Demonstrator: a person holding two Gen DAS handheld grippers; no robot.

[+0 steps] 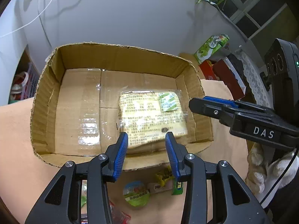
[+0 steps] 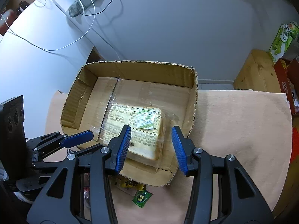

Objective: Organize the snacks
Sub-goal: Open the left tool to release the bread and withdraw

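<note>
An open cardboard box [image 1: 46,100] [image 2: 190,85] stands on a tan mat. Inside it, at the near right, lies a clear-wrapped bread pack [image 1: 151,115] [image 2: 134,128] with printed text and a green-white sachet. My left gripper [image 1: 146,138] is open and empty, just above the box's near wall, in front of the pack. My right gripper [image 2: 151,130] is open and empty, above the pack's near end; it shows in the left wrist view [image 1: 198,105] over the box's right wall. Loose snacks lie before the box: a round green-lidded cup [image 1: 136,193], a yellow packet [image 1: 164,174], a green sachet [image 2: 142,198].
A green carton [image 1: 211,47] [image 2: 283,41] and red boxes [image 1: 222,72] stand at the right beside a wooden block [image 2: 256,74]. White and black cables [image 2: 89,24] and a grey cloth [image 2: 89,1] lie on the white surface behind. A red packet [image 1: 119,215] lies near the front.
</note>
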